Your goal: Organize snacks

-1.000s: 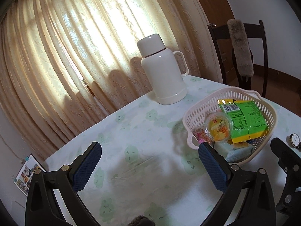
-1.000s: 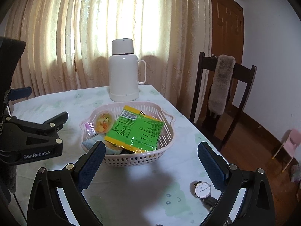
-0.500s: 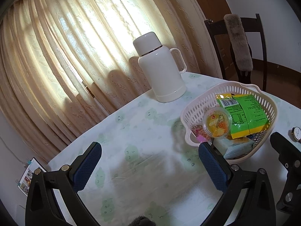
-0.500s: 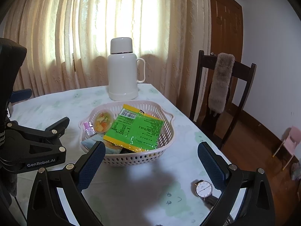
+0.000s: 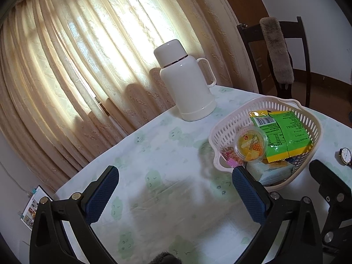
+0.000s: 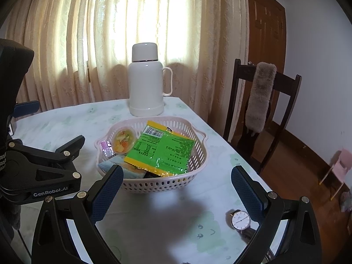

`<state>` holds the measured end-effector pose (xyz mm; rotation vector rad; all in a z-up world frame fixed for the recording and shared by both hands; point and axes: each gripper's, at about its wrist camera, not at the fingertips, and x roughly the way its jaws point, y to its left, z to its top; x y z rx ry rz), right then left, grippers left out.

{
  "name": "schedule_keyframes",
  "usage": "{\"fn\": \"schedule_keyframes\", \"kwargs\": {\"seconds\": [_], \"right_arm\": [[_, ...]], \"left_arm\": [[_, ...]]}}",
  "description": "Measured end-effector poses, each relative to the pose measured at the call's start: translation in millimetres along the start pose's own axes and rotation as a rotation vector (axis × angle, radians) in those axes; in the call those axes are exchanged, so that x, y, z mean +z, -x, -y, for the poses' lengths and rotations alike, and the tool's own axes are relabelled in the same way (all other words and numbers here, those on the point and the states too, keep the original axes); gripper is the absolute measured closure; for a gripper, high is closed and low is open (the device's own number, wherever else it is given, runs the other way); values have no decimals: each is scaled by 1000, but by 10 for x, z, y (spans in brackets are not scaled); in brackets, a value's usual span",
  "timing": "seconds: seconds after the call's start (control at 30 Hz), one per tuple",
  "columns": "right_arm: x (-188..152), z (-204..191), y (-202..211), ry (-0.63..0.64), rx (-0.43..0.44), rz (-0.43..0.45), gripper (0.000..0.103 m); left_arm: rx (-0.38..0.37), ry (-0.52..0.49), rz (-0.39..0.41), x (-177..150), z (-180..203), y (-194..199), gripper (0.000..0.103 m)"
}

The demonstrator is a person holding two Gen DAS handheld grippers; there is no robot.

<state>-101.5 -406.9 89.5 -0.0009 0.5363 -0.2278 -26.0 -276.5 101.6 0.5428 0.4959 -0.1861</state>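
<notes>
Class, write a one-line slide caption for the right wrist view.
Open right gripper faces a basket of snacks, flask behind, watch nearby.

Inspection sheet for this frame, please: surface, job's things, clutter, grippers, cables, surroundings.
Surface: table under a pale green-print cloth.
Job's things: basket holding a green snack packet, fruit cup and smaller packs.
Clutter: white thermos behind the basket; wristwatch lying near the right gripper.
Grippers: left gripper and right gripper both open, holding nothing.
Cables: nothing seen.
Surroundings: curtain, dark chair, wooden door.
</notes>
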Motion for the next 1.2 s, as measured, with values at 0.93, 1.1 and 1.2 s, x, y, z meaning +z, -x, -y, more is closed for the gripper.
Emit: {"fn": "schedule_keyframes", "kwargs": {"seconds": [0.93,1.1,1.2], "right_arm": [[-4,-32,2,9,4,0,5],[-6,-35,-1,11,5,0,4],[-7,-37,0,9,6,1,4]], "left_arm": [[-11,-17,14,-13,20,34,0],[-15,-10,28,-17,0,71,0],[-15,-11,30,-14,-5,81,0]]}}
